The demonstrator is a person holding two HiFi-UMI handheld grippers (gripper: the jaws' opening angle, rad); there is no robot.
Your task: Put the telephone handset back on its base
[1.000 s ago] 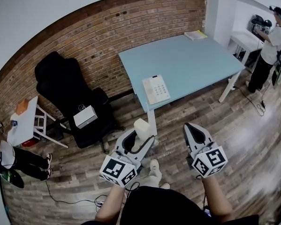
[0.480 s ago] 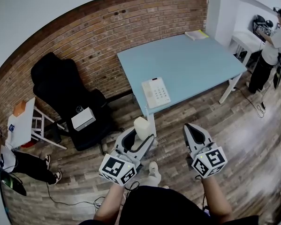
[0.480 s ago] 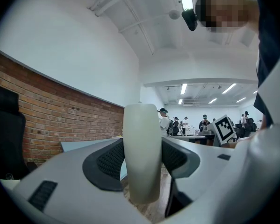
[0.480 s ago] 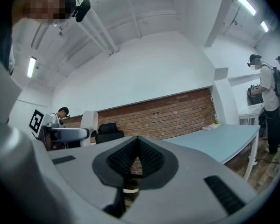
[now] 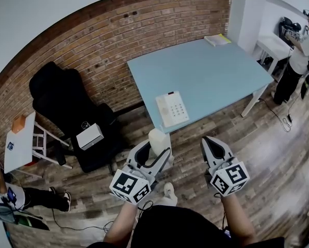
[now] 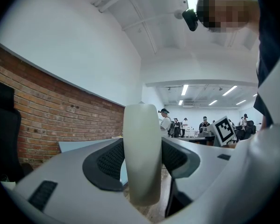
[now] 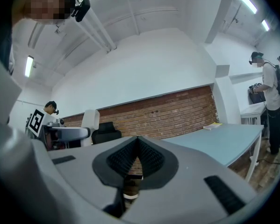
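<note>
The white telephone base (image 5: 172, 108) lies near the front left corner of the light blue table (image 5: 211, 66). My left gripper (image 5: 153, 150) is shut on the white handset (image 5: 158, 140), which stands upright between its jaws (image 6: 141, 157), over the wooden floor short of the table. My right gripper (image 5: 212, 144) hangs beside it, shut with nothing in it; its pads (image 7: 147, 158) meet. The handset also shows at the left of the right gripper view (image 7: 89, 120).
A black office chair (image 5: 66, 102) with a white box (image 5: 90, 136) on its seat stands left of the table by the brick wall. A small white side table (image 5: 19, 142) is further left. A person (image 5: 301, 56) stands at far right. Cables lie on the floor.
The view has drifted a little: the table and phone base sit slightly lower and nearer. Both grippers keep their places and grip. The person at the lower left has moved down and out.
</note>
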